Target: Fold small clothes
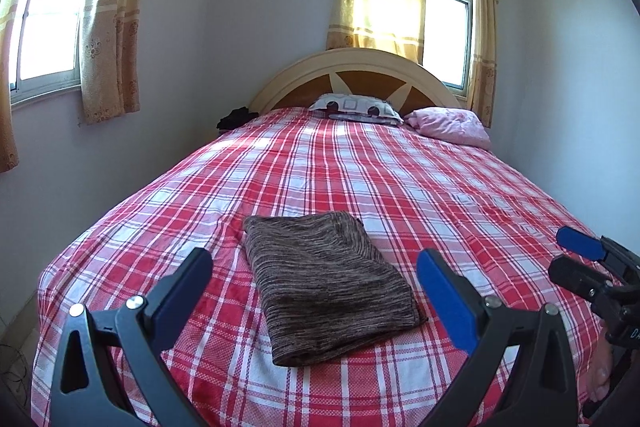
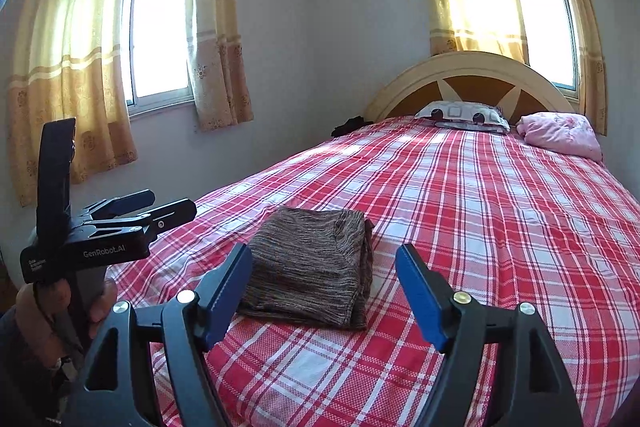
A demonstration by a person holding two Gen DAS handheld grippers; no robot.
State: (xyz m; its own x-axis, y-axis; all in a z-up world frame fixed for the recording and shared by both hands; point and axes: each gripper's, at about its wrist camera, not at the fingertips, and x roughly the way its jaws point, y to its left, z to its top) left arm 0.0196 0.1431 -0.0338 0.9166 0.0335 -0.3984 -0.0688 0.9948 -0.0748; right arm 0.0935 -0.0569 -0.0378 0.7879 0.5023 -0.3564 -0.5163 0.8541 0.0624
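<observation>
A brown striped knit garment [image 1: 324, 283] lies folded into a compact rectangle on the red plaid bed [image 1: 460, 195]. My left gripper [image 1: 314, 269] is open and empty, raised above the bed with the garment between and ahead of its blue pads. In the right wrist view the folded garment [image 2: 312, 267] lies just ahead of my right gripper [image 2: 324, 267], which is open and empty. The left gripper [image 2: 160, 207] shows at the left of that view, held in a hand. The right gripper [image 1: 576, 255] shows at the right edge of the left wrist view.
A patterned pillow [image 1: 356, 109] and a pink bundle [image 1: 452, 127] lie at the headboard [image 1: 352, 63]. A dark item [image 1: 236, 117] sits at the bed's far left corner. Curtained windows [image 2: 160, 31] are on two walls. The wall runs close along the bed's left side.
</observation>
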